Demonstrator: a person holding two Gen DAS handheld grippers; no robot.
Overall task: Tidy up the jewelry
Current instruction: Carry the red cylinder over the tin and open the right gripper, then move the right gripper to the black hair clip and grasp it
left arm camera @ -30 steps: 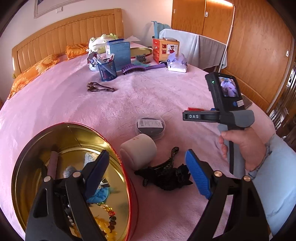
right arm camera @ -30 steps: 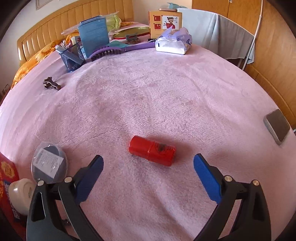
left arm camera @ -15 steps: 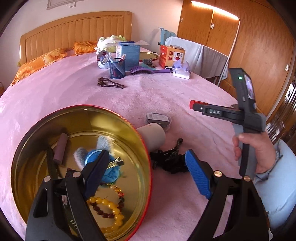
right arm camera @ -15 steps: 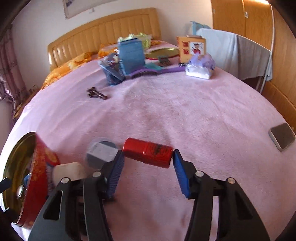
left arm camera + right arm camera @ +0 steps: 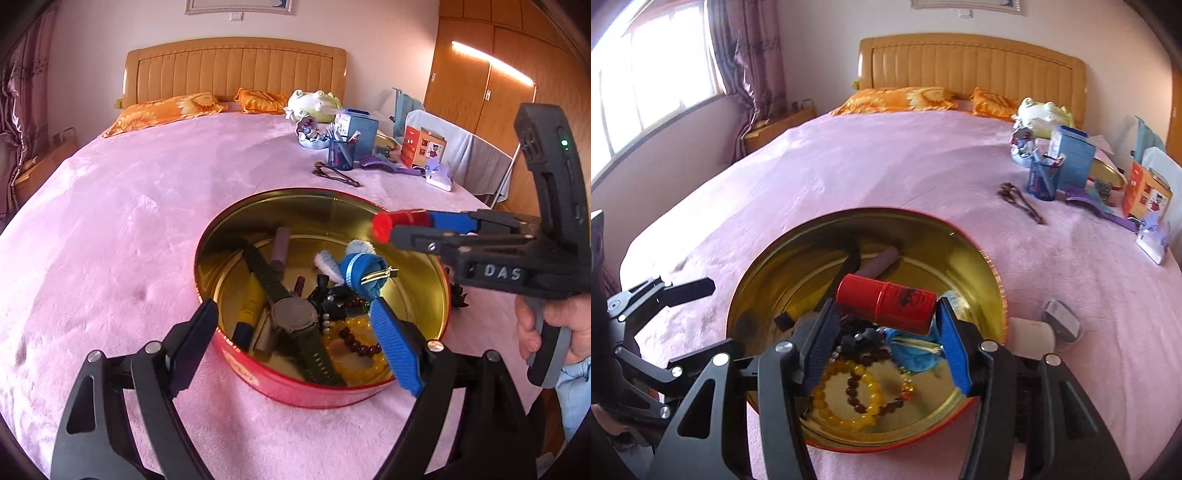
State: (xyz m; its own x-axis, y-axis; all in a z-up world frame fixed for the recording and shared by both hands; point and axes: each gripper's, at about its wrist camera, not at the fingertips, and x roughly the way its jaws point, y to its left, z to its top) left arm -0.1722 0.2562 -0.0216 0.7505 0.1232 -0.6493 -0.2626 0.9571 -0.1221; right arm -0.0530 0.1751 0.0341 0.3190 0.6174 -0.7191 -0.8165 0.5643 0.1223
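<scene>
A round red tin with a gold inside [image 5: 236,362] [image 5: 764,273] sits on the pink bedspread. It holds a dark watch [image 5: 295,315], bead bracelets [image 5: 849,391], a blue hair tie [image 5: 365,273] and small tubes. My right gripper [image 5: 886,317] is shut on a red cylinder box [image 5: 886,302] [image 5: 399,221] and holds it over the tin. My left gripper [image 5: 291,343] is open and empty, its fingers astride the tin's near rim.
At the far right of the bed stand a blue pen cup [image 5: 341,153], a blue box [image 5: 1075,157], a purple hairbrush [image 5: 384,168], an orange box [image 5: 423,146] and a plush toy [image 5: 314,105]. A white cylinder [image 5: 1032,336] and clear round case [image 5: 1062,325] lie right of the tin.
My right gripper closed on the red cylinder box, lifted it off the bedspread and carried it left over the tin. My left gripper moved to face the tin from the front.
</scene>
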